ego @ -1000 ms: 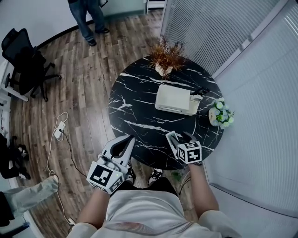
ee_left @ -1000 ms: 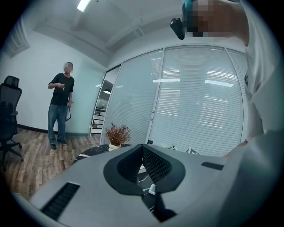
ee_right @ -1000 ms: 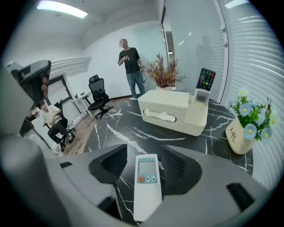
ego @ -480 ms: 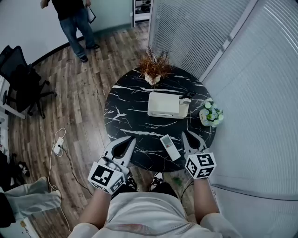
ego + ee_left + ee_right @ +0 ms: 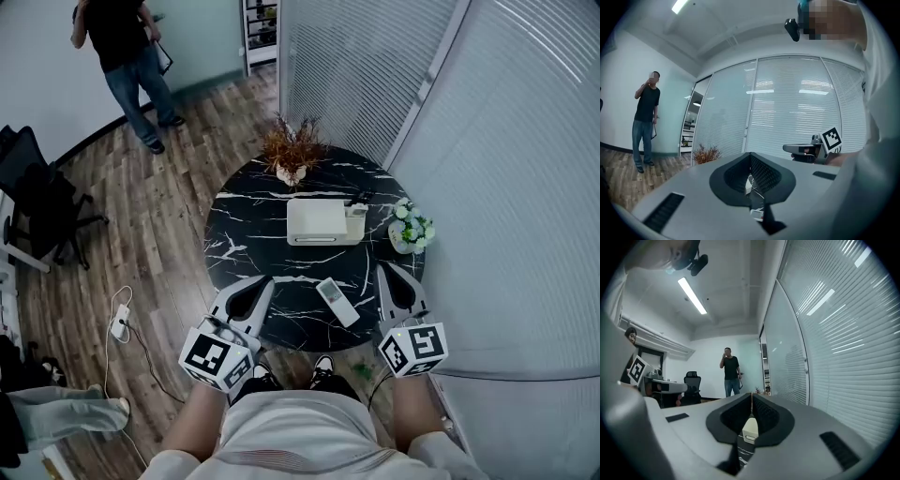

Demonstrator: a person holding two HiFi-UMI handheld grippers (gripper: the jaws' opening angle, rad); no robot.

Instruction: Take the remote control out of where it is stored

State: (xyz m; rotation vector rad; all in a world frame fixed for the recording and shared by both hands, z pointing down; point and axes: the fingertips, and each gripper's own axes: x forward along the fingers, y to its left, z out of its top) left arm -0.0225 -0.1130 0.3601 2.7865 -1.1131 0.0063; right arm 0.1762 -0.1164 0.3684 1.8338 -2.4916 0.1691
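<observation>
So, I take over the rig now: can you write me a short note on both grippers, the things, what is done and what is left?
Left hand-held gripper: shut, empty, at the near edge of the black table.
Right hand-held gripper: jaws just closed, nothing between them.
Remote control: lying on the table between both grippers, apart from the white box.
Done: remote is out. Left: apparently nothing.

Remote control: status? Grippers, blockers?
Left gripper shut, empty. Right gripper just closed, empty. Remote control flat on black marble table, apart from white box. Nothing on it.
</observation>
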